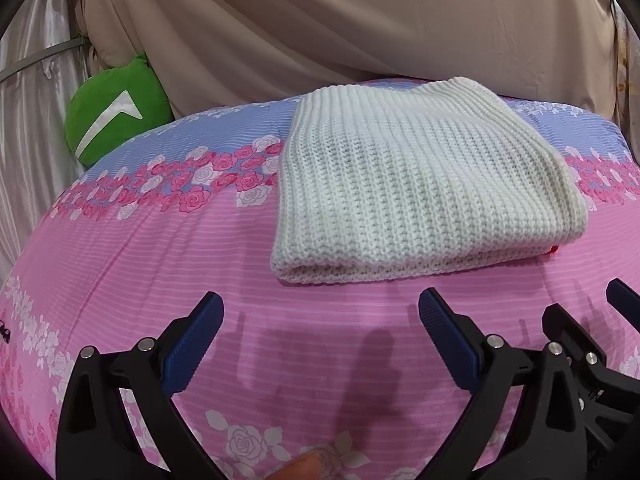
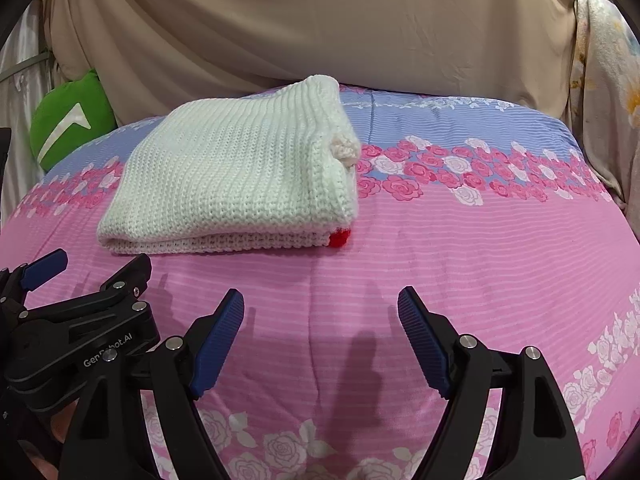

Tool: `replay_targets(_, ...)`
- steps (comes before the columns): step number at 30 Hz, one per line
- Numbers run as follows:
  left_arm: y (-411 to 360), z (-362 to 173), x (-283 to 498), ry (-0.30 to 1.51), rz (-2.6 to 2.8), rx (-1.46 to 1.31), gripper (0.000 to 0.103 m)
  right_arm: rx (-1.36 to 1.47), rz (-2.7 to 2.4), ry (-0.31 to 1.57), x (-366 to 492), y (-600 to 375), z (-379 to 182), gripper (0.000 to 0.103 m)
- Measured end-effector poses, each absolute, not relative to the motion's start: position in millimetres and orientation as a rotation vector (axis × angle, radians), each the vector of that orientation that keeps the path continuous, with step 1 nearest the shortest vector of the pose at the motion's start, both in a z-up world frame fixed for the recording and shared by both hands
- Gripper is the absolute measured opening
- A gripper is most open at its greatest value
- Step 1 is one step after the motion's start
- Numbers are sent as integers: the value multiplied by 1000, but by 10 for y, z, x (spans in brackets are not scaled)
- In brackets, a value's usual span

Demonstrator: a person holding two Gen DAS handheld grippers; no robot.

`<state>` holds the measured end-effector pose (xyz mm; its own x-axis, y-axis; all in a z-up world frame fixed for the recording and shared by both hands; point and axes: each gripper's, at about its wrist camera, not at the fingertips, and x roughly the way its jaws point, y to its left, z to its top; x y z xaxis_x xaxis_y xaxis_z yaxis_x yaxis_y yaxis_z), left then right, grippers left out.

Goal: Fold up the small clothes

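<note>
Knit [image 1: 424,184] lies folded on the bed [image 1: 160,260]. Our left gripper [image 1: 320,340] and right gripper [image 2: 320,340] both gape empty; we'd lift away cleanly, not snagging it.

The near half of the bedspread [image 2: 460,264] lies bare, giving open passage up to the folded white knit [image 2: 236,176]. That knit blocks the middle toward the far edge. Beyond it, the beige drape [image 2: 300,28] and a green cushion [image 1: 116,108] at the far left corner close the way.
</note>
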<state>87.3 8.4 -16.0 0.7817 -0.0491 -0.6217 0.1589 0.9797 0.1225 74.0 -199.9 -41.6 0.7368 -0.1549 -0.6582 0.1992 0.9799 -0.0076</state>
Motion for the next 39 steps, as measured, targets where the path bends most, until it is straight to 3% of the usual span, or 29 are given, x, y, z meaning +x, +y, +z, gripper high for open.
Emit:
replay_targets(19,33,-186,877,678,-110,184,91,58,-213,714,726,-1965,-408,77)
replay_targets(39,28,-173,840,661,-84,179,95,49,-244,729,743,-1970,-426,78)
